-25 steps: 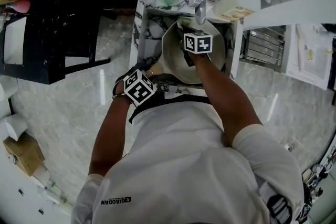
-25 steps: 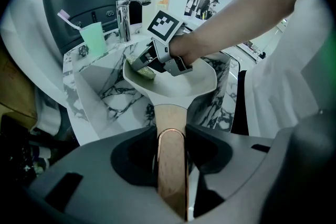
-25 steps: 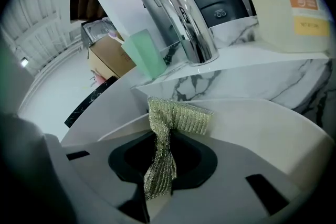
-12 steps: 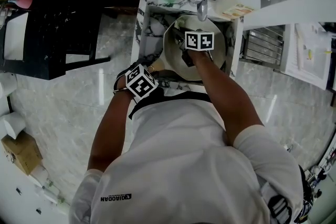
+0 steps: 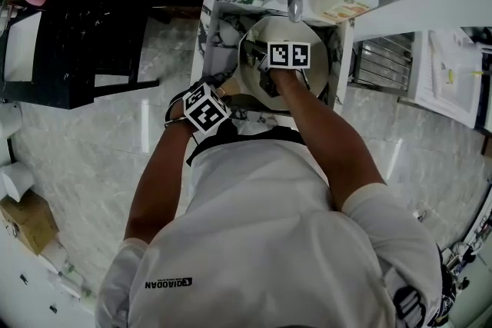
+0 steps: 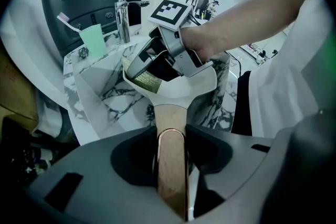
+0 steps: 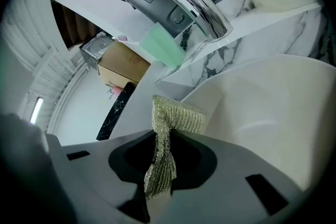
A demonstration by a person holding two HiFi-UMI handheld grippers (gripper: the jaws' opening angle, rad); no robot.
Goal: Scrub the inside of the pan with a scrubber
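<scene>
The cream pan sits in the marble sink, under the spout of the chrome faucet. The left gripper has its jaws clamped on the pan's wooden handle, which runs straight out between them toward the bowl of the pan. The right gripper reaches down inside the pan with its jaws pinched on a metallic mesh scrubber. The free end of the scrubber fans out past the jaw tips at the pan's inner wall (whether it presses on the wall or hangs just off it cannot be told). In the left gripper view the right gripper tilts down over the pan's far side, with the person's hand behind it. A green cup holding a toothbrush stands on the sink's ledge beside the faucet, and a white bottle stands on the faucet's other side
</scene>
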